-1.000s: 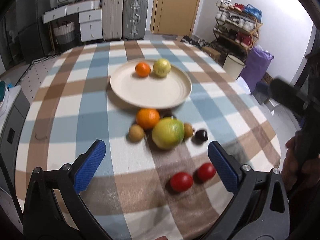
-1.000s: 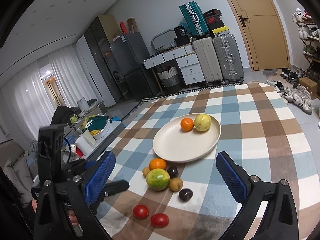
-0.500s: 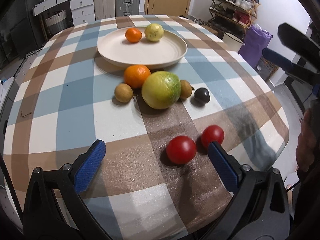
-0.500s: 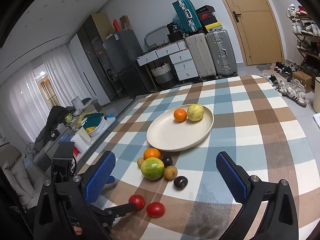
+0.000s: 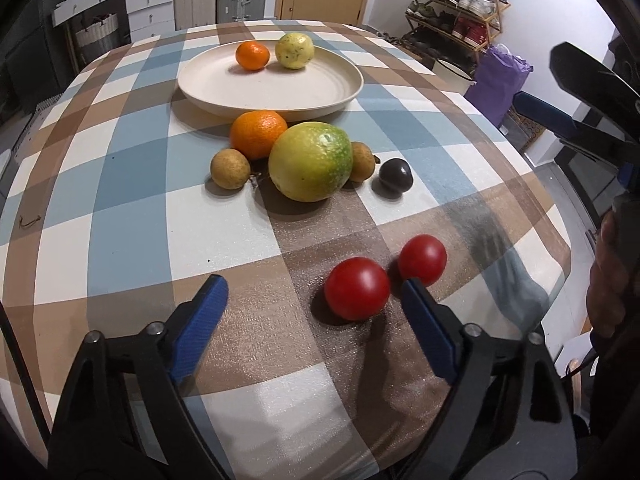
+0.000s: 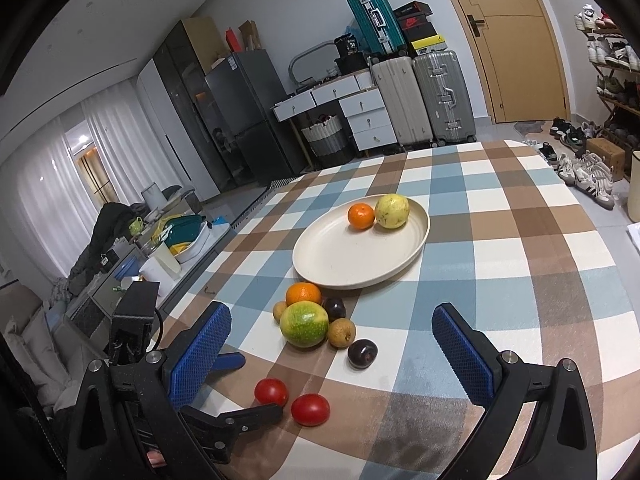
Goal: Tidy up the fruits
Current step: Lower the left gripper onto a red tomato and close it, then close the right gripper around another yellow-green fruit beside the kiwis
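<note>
A: What is different now, compared with one second ago?

B: The left gripper [image 5: 312, 300] has come down close to the cloth at the near edge of the table [image 5: 120, 216]. Before, it was high and all the fruit looked small; now the near tomato [image 5: 357, 288] is large in its view. Also its jaws are closing. They were spread fully, and now they are narrower.

A: Is the tomato already pinched?

B: No. It lies between the jaws, nearer to the right finger, and the pads do not touch it yet (the other tomato [image 5: 422, 259] is just beside it, behind that same finger).

A: And the right gripper [image 6: 332, 344]?

B: Its jaws are spread, with nothing between them. It hangs above the near side of the table and has hardly moved.

A: Where is the rest of the fruit?

B: The plate [image 5: 328, 96] near the far edge holds only a mandarin [image 5: 252, 55] and a yellow fruit [image 5: 295, 50]. The others are on the cloth in front of the plate, in the middle of the table: the orange [image 5: 256, 132], the green fruit [image 5: 310, 161], two brown ones and a dark plum [image 5: 395, 174].

A: So what does it mean for the task?

B: I think the tomato is the next one to be picked. Most of the sorting is not done.
</note>
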The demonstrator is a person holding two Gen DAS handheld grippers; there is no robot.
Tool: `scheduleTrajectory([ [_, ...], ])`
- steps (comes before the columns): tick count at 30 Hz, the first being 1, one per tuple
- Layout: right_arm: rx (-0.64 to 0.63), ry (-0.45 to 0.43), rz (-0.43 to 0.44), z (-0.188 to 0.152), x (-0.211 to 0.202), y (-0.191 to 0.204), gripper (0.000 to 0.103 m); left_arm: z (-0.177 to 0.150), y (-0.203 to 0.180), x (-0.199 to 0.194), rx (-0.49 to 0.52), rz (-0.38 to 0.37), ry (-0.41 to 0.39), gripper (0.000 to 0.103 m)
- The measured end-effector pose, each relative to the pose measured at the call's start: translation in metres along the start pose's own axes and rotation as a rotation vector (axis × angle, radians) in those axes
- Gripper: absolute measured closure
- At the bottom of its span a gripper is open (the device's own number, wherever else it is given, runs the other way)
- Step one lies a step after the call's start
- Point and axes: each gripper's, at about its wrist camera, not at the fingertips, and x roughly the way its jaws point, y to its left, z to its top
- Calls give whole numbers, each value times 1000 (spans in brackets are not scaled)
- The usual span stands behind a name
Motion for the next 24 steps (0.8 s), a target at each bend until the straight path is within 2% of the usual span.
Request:
scheduleTrajectory([
  [5, -4, 15, -3, -1, 2, 1, 1, -1, -6, 0, 41, -10, -6, 37],
  [8, -3, 20, -4, -2, 2, 1, 1, -2, -7, -1, 46, -37, -14, 56],
  [9, -1, 22, -2, -2, 3, 1, 1, -3, -7, -2, 50, -56, -17, 69],
  [10, 0, 24, -1, -3, 4, 1, 1, -3, -7, -2, 53, -78, -15, 74],
  [14, -1, 32, 3, -4, 7, 3, 1, -5, 0, -4, 30, -103, -32, 74],
  [24, -13, 80, 17, -7, 25, 9, 1, 0, 35, -33, -85, -59, -101, 74],
])
